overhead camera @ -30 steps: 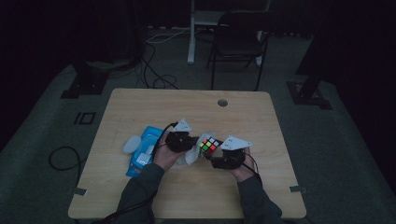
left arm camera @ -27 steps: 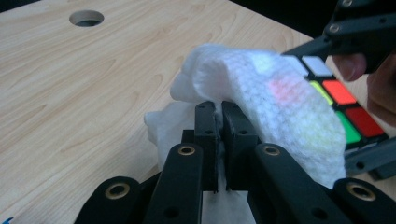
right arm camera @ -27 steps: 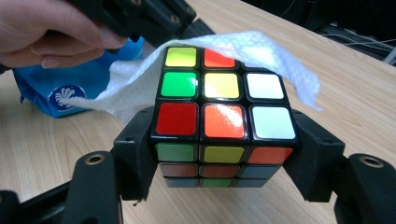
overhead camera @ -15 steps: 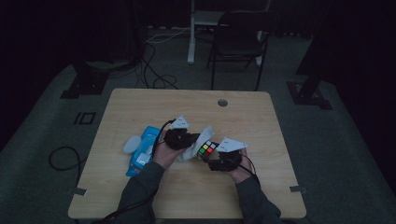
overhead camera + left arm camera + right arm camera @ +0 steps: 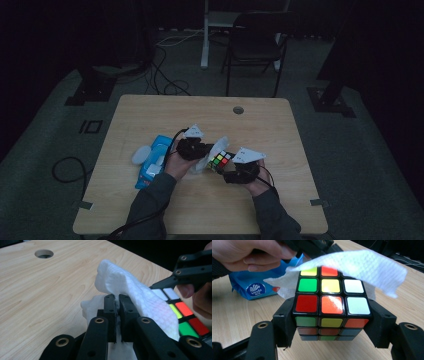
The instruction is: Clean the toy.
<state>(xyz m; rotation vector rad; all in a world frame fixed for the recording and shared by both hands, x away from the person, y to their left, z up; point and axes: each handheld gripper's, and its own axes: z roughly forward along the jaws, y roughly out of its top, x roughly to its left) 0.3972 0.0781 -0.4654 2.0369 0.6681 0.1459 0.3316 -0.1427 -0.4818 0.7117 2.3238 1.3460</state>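
Right gripper [image 5: 332, 322]: jaws clamped on the two sides of the puzzle cube [image 5: 331, 302], holding it just above the table [image 5: 150, 110], coloured face up, near the person's edge.
Left gripper [image 5: 117, 312]: jaws pinched nearly together on a fold of the white wipe [image 5: 140, 297]; the rest of the sheet drapes out past the tips.
Wipe on cube: in the right gripper view the sheet lies over the far row of the cube's top face; the near two rows are bare.
Step in hand: wiping the cube's top face, by my reading, with the stroke at the far edge.
Next move: likely drawing the wipe toward the near rows while the right gripper keeps the cube square; the thin sheet may bunch or slip from the pinch if dragged too hard.
Tissue pack [image 5: 155, 160]: blue, lying flat on the table beside the left hand [image 5: 176, 164], well clear of the cube.
Farther off: a round cable hole [image 5: 238, 110] in the table top, then a dark chair [image 5: 255, 45] on the floor beyond.
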